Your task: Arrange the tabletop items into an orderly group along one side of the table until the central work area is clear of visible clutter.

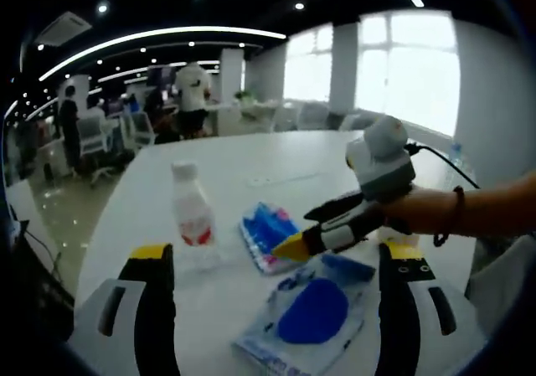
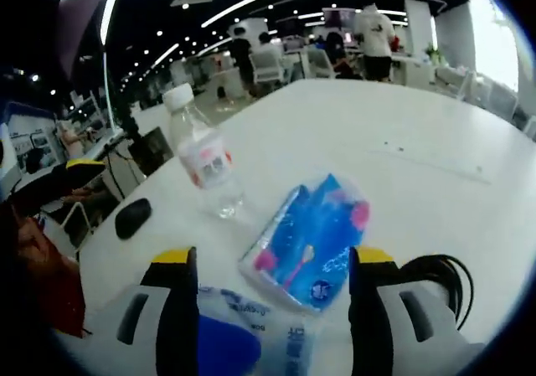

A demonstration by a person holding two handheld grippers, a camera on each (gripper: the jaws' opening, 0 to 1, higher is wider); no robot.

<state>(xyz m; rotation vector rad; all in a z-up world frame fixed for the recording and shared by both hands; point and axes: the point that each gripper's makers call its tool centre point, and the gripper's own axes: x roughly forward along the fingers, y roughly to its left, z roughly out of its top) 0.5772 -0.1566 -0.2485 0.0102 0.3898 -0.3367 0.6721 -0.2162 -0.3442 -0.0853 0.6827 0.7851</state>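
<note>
Three items sit on the white table [image 1: 251, 162]: a clear bottle [image 1: 192, 217] at ten o'clock in the left gripper view, a blue packet [image 1: 266, 235] just beside it, and a bag with a blue pad [image 1: 311, 313] at six o'clock. The left gripper [image 1: 276, 263] is spread wide, empty. The right gripper [image 2: 272, 263], also spread, hovers over the packet [image 2: 311, 238].

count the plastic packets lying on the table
2. One blue and pink packet lies beside the bottle, ahead of the right gripper. A clear packet with a blue item lies nearer, between the left gripper's jaws. Others may be out of view.
</note>
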